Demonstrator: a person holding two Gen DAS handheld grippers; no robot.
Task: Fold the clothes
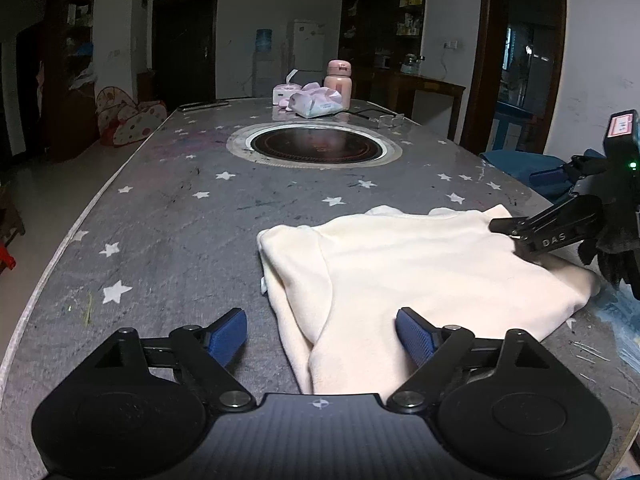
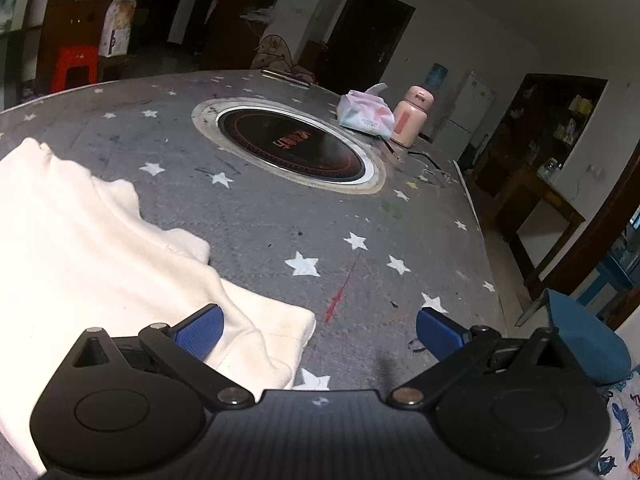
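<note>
A cream garment [image 1: 420, 264] lies partly folded on the grey star-patterned table [image 1: 168, 216], near its front right. My left gripper [image 1: 320, 334] is open, low over the garment's near left corner, with cloth between its blue pads. My right gripper [image 2: 320, 330] is open at the garment's [image 2: 100, 248] right corner, its left pad over the cloth and its right pad over bare table. The right gripper also shows in the left wrist view [image 1: 516, 232], resting at the garment's far right edge.
A round black hotplate [image 1: 316, 146] is set in the table's middle. A pink bottle [image 1: 338, 82], tissue packs [image 1: 316, 102] and clear glasses [image 1: 386, 120] stand at the far end. A blue cushion [image 2: 588, 344] lies off the right edge.
</note>
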